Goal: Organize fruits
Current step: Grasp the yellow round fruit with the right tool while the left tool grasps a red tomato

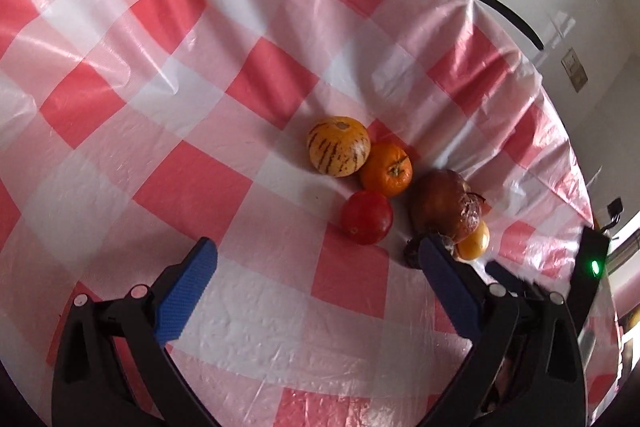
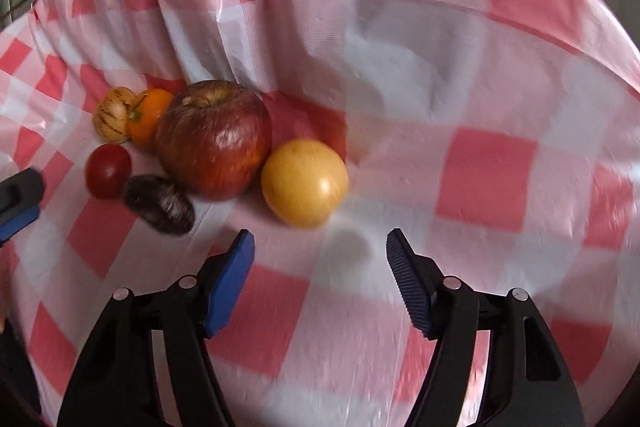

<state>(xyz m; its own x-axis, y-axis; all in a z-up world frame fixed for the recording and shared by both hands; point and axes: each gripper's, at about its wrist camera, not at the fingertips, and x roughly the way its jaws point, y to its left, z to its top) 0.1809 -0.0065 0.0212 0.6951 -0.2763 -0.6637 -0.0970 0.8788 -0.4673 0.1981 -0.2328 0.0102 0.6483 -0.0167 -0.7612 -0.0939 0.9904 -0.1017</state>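
6 fruits clustered on checked cloth over worktop. Right claw spread apart, empty, hovering just short of yellow fruit, which touches big red apple. Dark plum beside apple, left of claw. Left claw spread wide, empty; tomato just ahead between fingers, orange and striped fruit beyond, touching.
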